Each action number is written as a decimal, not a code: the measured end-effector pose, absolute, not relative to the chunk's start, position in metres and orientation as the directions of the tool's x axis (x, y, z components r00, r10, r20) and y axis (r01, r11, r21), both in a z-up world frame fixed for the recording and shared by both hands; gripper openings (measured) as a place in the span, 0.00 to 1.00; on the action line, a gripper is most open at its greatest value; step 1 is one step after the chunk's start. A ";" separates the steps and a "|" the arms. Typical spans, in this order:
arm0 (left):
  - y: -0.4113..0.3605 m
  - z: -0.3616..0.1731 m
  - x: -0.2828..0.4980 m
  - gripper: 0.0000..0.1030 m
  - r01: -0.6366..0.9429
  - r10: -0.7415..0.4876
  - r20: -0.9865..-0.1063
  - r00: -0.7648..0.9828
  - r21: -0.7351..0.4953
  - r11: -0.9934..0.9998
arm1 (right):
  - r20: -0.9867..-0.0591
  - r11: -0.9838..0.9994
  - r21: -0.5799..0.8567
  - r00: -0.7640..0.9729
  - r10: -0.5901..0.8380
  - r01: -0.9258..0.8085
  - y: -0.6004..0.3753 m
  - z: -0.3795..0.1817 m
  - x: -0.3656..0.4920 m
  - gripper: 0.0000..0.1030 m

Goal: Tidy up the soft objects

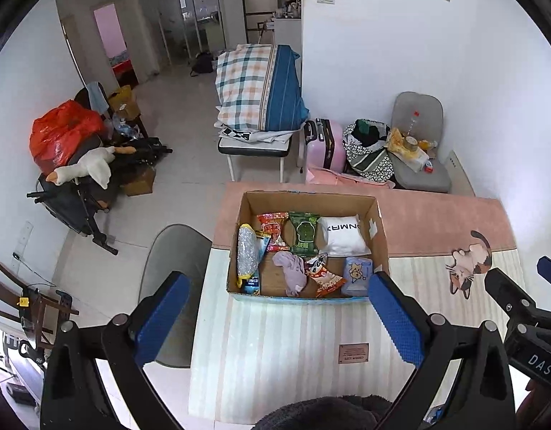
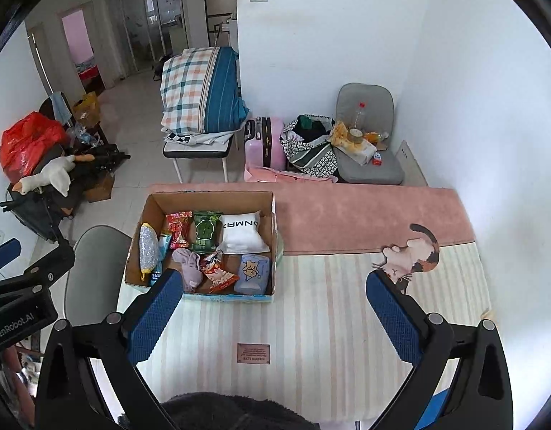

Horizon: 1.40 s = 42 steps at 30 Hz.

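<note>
Apparently near done: I see brown cardboard box (image 1: 379, 236) on striped mat-covered surface (image 1: 297, 344) holding white pillow (image 1: 345, 234), lilac cloth (image 1: 293, 272), snack packets. Left gripper (image 1: 279, 317) and right gripper (image 2: 275, 317): jaws wide, empty, hovering short of box. Nothing loose left outside.

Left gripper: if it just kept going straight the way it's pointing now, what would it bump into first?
Probably the cardboard box: the open left gripper is aimed at it, so it likely meets the near wall or the purple cloth inside. Depth is hard to judge.
</note>
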<state>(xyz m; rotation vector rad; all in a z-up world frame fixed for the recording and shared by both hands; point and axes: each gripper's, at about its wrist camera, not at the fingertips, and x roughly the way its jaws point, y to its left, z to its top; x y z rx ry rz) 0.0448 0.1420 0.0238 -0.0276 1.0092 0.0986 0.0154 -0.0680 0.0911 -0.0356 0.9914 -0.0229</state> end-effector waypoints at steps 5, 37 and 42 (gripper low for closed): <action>0.142 0.023 0.041 1.00 -0.097 0.070 -0.848 0.525 0.022 0.995 | -0.837 0.999 -0.038 0.547 -0.033 0.003 -0.068 0.090 0.016 1.00; 0.146 0.027 0.032 1.00 -0.099 0.071 -0.838 0.542 0.021 0.995 | -0.817 0.997 -0.076 0.572 -0.076 0.024 -0.074 0.100 0.016 1.00; 0.147 0.027 0.032 1.00 -0.099 0.073 -0.837 0.543 0.022 0.995 | -0.817 0.997 -0.074 0.572 -0.075 0.025 -0.073 0.100 0.015 1.00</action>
